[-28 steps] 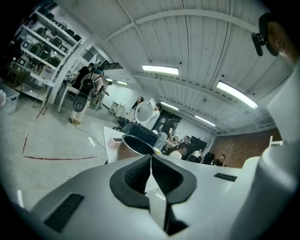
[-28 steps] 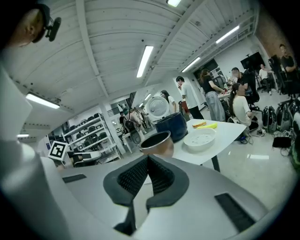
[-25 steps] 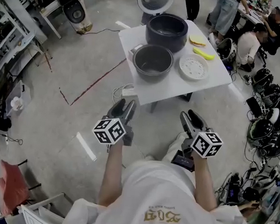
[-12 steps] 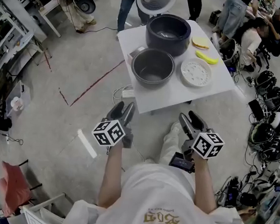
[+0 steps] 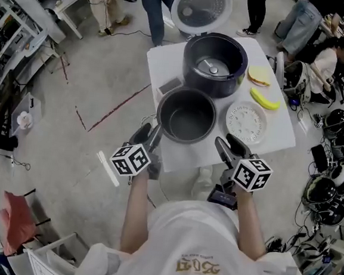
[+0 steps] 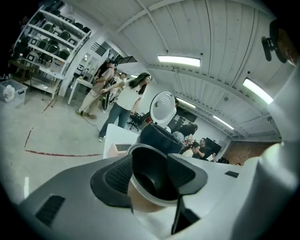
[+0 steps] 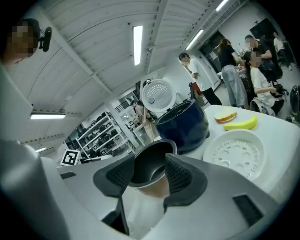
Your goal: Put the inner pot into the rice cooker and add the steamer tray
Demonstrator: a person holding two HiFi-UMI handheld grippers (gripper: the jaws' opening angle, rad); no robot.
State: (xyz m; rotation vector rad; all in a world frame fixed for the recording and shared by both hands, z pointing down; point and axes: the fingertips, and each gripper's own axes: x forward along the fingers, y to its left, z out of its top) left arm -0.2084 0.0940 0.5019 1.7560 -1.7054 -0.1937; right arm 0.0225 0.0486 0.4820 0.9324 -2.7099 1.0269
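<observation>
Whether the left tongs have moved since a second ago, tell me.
Yes: toward the white table, from well short of it to its near edge beside the inner pot. The left tongs just closed slightly, gripping nothing.

Dark grey inner pot [image 5: 186, 115], navy rice cooker [image 5: 215, 57], white steamer tray [image 5: 246, 122], yellow banana [image 5: 265, 99], white table [image 5: 278, 135]

The inner pot [image 5: 186, 115] stands at the table's [image 5: 277, 131] near edge, open to approach from the front, with the rice cooker [image 5: 216, 57] close behind and the steamer tray [image 5: 246, 122] just right.
</observation>
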